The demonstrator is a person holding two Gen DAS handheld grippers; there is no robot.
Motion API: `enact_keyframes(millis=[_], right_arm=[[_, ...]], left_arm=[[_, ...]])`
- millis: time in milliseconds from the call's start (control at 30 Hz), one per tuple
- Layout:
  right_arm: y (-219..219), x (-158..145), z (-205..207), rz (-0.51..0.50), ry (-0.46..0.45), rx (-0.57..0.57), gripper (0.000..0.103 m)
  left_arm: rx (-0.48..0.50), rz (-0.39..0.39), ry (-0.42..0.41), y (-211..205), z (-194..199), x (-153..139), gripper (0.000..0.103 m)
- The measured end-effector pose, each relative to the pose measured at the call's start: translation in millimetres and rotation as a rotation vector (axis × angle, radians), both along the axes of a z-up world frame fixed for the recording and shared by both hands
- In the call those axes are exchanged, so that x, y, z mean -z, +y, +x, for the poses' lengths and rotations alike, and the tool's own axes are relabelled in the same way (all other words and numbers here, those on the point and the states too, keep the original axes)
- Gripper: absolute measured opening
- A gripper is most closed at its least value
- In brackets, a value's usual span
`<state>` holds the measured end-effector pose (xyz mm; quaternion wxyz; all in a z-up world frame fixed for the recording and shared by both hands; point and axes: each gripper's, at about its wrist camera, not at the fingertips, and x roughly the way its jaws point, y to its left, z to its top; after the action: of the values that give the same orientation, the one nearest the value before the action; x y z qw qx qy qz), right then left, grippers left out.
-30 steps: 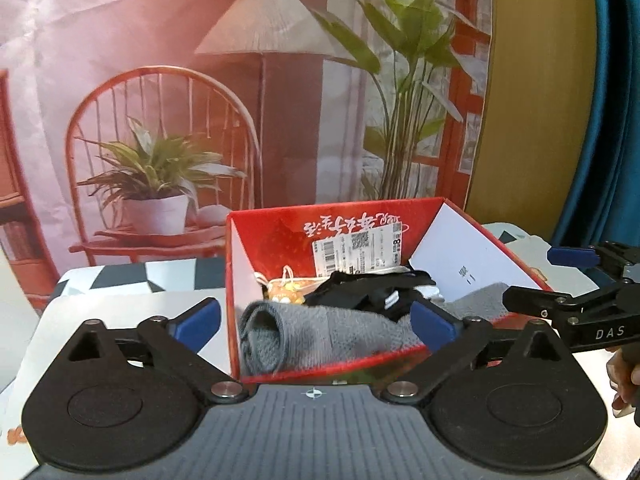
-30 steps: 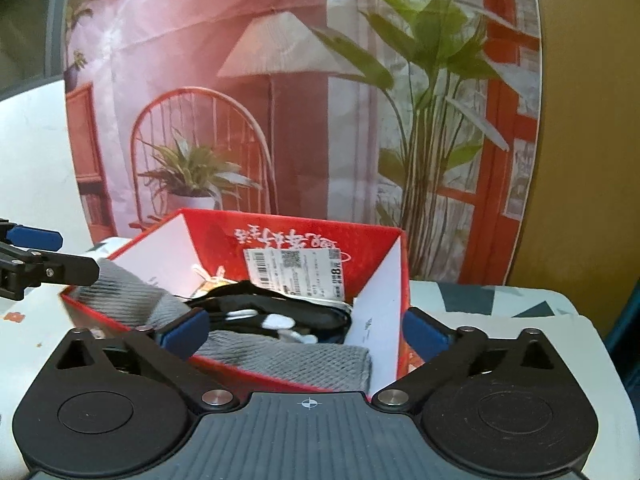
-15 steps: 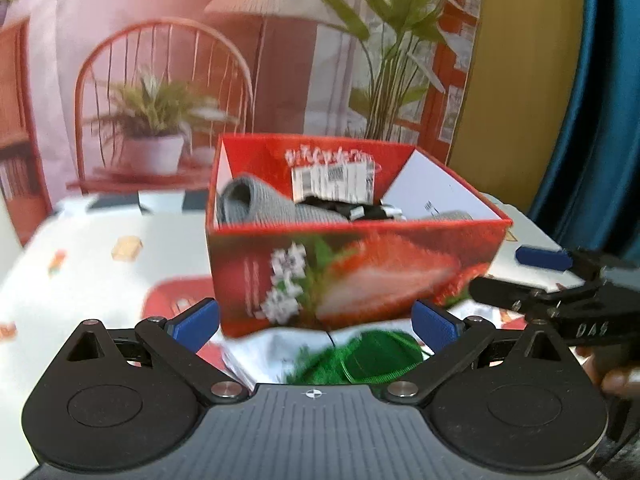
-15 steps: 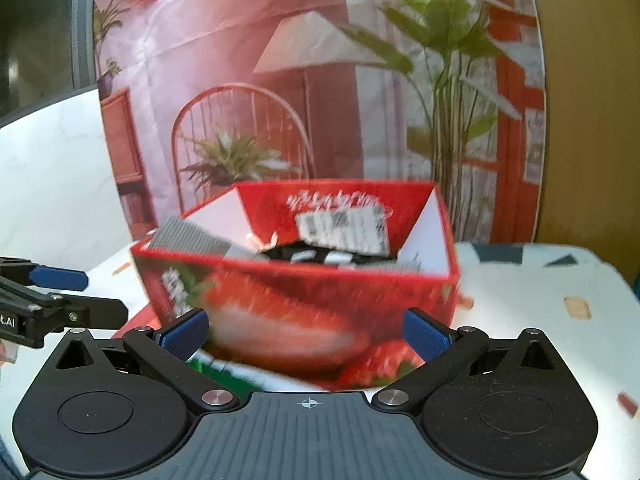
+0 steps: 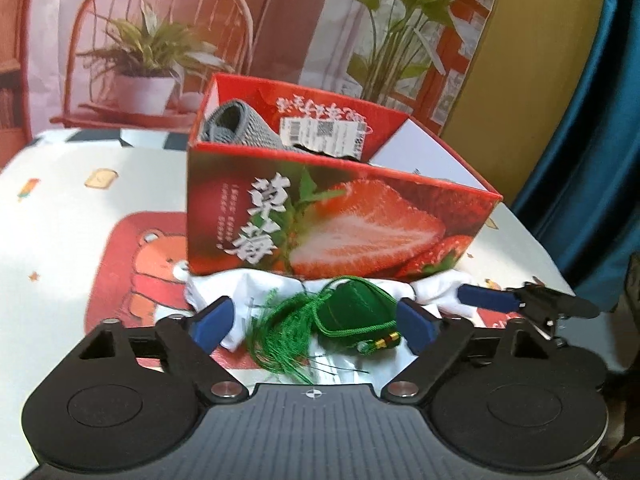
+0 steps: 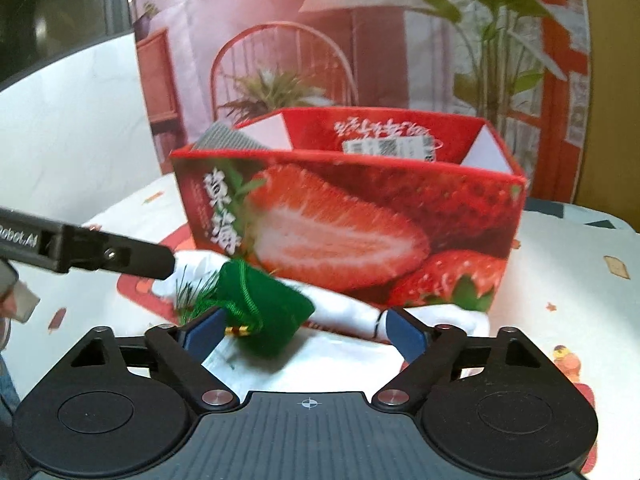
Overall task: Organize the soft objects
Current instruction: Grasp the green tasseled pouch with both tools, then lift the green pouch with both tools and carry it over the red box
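Both your grippers have dropped from above the red box [image 5: 340, 216] to the counter [image 5: 60, 216] before it, left gripper [image 5: 316, 322] and right gripper [image 6: 302, 330] jaws closing, unpressed, around the green pouch [image 5: 356, 312] on white cloth [image 5: 436, 286]; pinch the light, soft pouch's body, not its tassel [image 5: 280, 332].

A printed backdrop [image 5: 280, 20] showing a chair, floor lamp and plants is hung behind the bench [image 5: 60, 208]; an ochre wall [image 5: 532, 60] and a blue curtain [image 5: 600, 140] are seen beside it.

Right claw [image 6: 304, 330]: jaws closing, straddling green tasselled pouch [image 6: 266, 308] and white cloth [image 6: 348, 312], pads not pressing either. Red strawberry box [image 6: 352, 224] stood at 12 o'clock, grey knit [image 6: 224, 142] inside at its 10 o'clock corner. Left claw [image 6: 160, 262] entered from 9 o'clock. Patterned table [image 6: 580, 264].
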<state>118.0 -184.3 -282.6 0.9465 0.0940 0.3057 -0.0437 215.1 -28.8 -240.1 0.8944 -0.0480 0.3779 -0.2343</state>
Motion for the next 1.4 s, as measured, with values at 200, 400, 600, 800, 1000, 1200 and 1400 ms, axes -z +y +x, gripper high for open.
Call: enact_keyframes(millis=[200,400,600,800,1000,1200,1400], right_arm=[[5,9,8,0.008,0.020,-0.052,0.067],[9,17,21,0.004,0.033,-0.100,0.064],[10,20,33,0.022,0.032,-0.135,0.062],[10,23,41,0.040,0.034,-0.145,0.061],[5,27,44,0.072,0.047,-0.121,0.061],[5,25,45,0.090,0.045,-0.103,0.057],[4,9,38,0.081,0.001,-0.095,0.056]], left_arm=[[0.058,-0.069,0.059,-8,9,11,0.068],[0.072,-0.093,0.085,-16,24,20,0.067],[0.099,-0.117,0.114,-25,38,27,0.067],[0.107,-0.125,0.144,-29,41,40,0.054],[0.092,-0.147,0.163,-23,45,45,0.044],[0.093,-0.148,0.148,-23,40,39,0.044],[0.102,-0.153,0.094,-25,32,18,0.043]])
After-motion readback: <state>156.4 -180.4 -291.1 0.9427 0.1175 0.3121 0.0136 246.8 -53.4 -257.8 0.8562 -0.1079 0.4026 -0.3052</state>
